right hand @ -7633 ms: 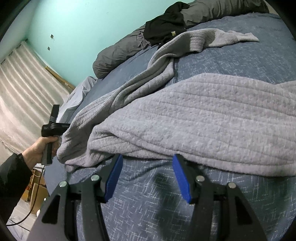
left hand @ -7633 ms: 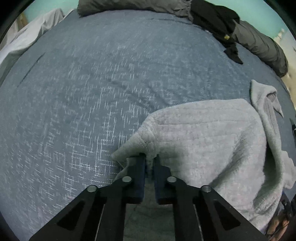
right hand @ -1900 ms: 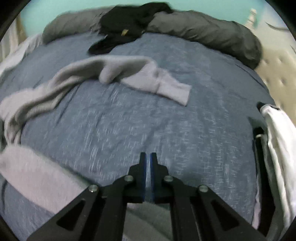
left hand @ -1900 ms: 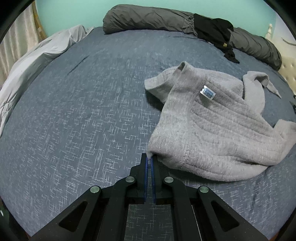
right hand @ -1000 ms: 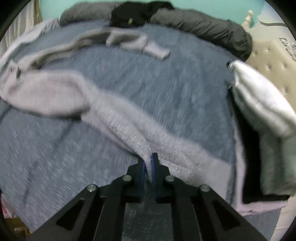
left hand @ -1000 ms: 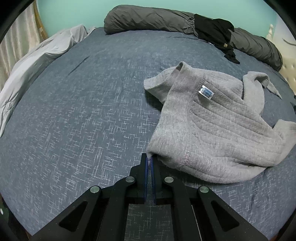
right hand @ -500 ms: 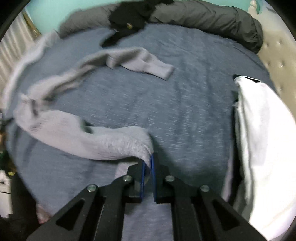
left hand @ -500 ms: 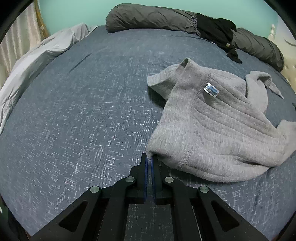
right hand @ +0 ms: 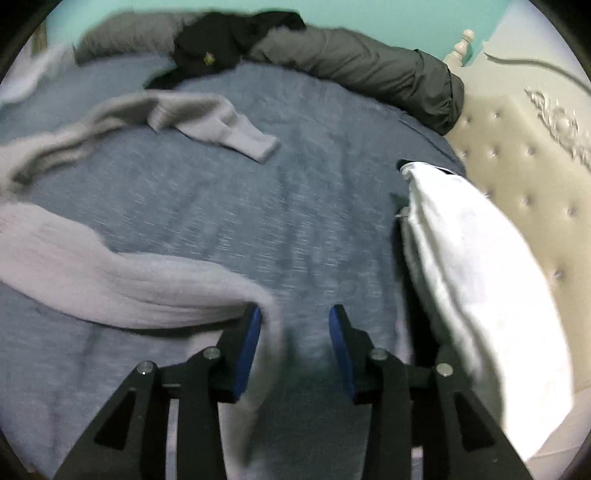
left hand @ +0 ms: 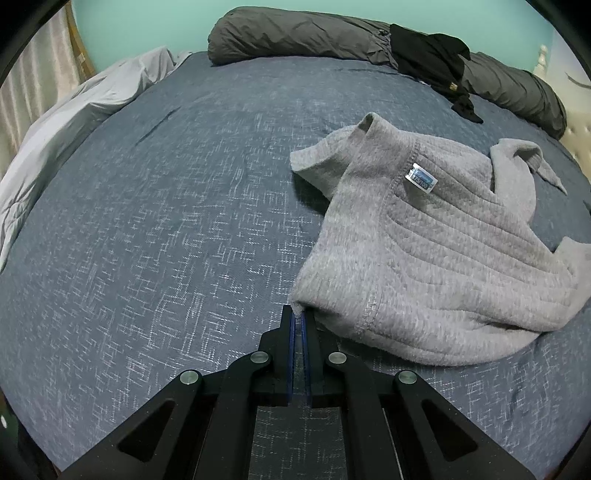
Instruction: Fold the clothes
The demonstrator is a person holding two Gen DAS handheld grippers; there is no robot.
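Left gripper (left hand: 297,320): jaws closed, pinching grey sweater (left hand: 424,254) hem corner. Right gripper (right hand: 294,325): jaws wide apart, holding nothing, sweater edge just beside. Sweater: crumpled on blue bedspread (left hand: 166,221), sleeve toward dark pillows (left hand: 295,35). Folding apparently not begun.

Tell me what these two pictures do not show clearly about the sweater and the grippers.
- Left wrist view: the sweater corner inside the shut left gripper is hidden by its fingers.
- Left wrist view: the label print is too small.
- Right wrist view: blur hides whether cloth touches the open right gripper.
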